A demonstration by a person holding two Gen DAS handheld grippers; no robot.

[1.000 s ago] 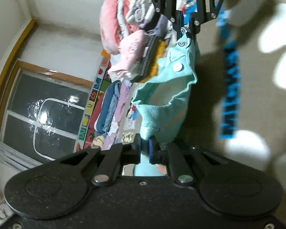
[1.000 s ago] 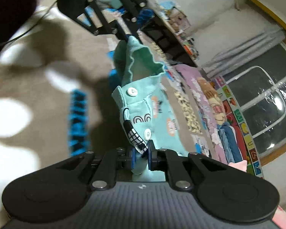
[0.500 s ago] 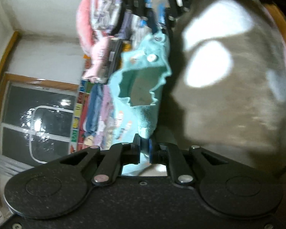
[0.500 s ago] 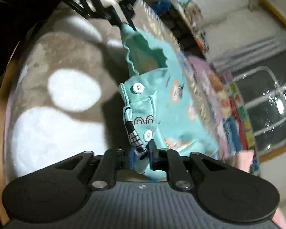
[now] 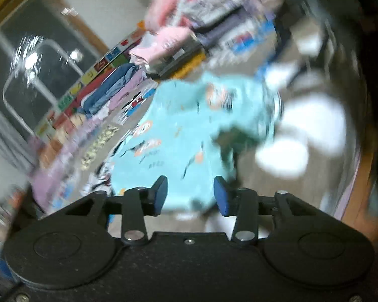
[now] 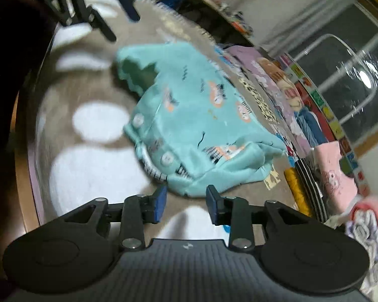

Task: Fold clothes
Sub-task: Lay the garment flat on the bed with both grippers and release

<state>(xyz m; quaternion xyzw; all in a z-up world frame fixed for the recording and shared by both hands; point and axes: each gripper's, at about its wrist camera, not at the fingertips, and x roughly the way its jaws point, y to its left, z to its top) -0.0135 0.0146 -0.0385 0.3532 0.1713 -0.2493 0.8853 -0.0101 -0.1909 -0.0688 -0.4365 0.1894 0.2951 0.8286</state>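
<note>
A small teal garment (image 6: 196,128) with orange prints and white buttons lies crumpled on the grey-brown blanket (image 6: 88,80) with white spots. My right gripper (image 6: 186,201) is open just in front of the garment's near edge, nothing between its blue pads. My left gripper (image 5: 191,195) is open too, with the same teal garment (image 5: 189,125) spread beyond its fingers; that view is blurred by motion. In the right wrist view the left gripper (image 6: 108,7) shows at the top left, above the blanket and clear of the cloth.
Stacks of folded clothes, pink (image 6: 335,176) and dark striped, sit at the right beside the garment. A row of folded blue and lilac clothes (image 5: 113,93) lies along a colourful mat border (image 5: 70,95). A dark window (image 6: 340,60) is behind. A wooden edge (image 6: 20,166) bounds the blanket.
Both grippers have opened and let go of the teal garment, which has dropped from hanging between them onto the blanket. Both have pulled back from it.
</note>
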